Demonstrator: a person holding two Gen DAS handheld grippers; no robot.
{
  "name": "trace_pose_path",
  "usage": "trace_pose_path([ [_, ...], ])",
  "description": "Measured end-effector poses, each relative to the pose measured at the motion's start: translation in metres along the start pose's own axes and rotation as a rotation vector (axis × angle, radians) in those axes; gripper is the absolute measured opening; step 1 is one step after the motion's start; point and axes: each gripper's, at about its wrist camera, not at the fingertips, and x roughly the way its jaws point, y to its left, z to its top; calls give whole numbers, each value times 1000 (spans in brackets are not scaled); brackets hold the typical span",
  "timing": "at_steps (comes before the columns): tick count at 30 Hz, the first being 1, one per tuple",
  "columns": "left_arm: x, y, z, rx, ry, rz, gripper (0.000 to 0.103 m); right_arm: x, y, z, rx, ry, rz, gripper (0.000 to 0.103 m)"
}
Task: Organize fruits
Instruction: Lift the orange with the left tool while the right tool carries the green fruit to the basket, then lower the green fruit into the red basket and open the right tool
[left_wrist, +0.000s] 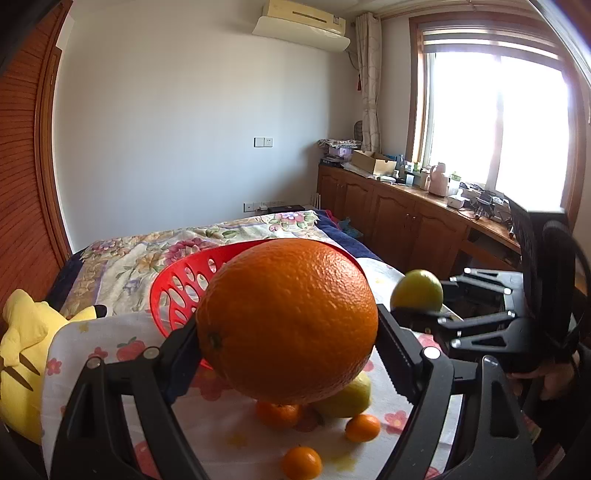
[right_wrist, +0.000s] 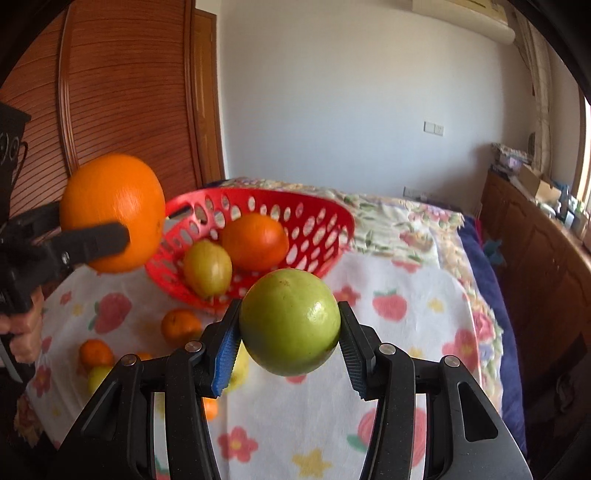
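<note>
Between my right gripper's (right_wrist: 290, 338) blue-padded fingers (right_wrist: 226, 347) sits a green fruit (right_wrist: 290, 321), pinched at its two sides and lifted clear of the strawberry-print cloth (right_wrist: 399, 332). My left gripper (left_wrist: 288, 354) is likewise closed on a large orange (left_wrist: 286, 321), its jaws standing wide because the fruit is wide. Both fruits are round, so neither has a long axis to line up.

The red basket (right_wrist: 325, 218) is my landmark. From the right wrist view it lies straight ahead of the green fruit and just beyond it, lower than the fruit, its near rim tipped toward me. The large orange hangs just to the basket's left, beside its left rim and above it. I judge both hands about equally near; the left one seems a shade closer to the rim, so the coming move is a short carry forward and over the rim before letting go.

Short of the basket, on the cloth, lie several small tangerines (right_wrist: 181, 326) and a yellowish fruit (right_wrist: 99, 376), not yet gathered.

Inside the basket rest two fruits side by side: a yellow-green one (right_wrist: 207, 267) nearer me and an orange one (right_wrist: 255, 242) behind it. Past the basket the floral bedspread (right_wrist: 406, 218) runs on to the wall.
</note>
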Motion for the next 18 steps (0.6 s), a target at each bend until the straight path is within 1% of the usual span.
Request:
trace_pose_path([
  [3,8,9,4,-6,3,5,83,14,2,19,-24,-5,12,50],
  [9,19,28,7,-26,8,24,83,45,9,38,-66,22,24,50],
  [18,27,38,6,-27,20,47,83,72,21,39,-105,67,38,50],
])
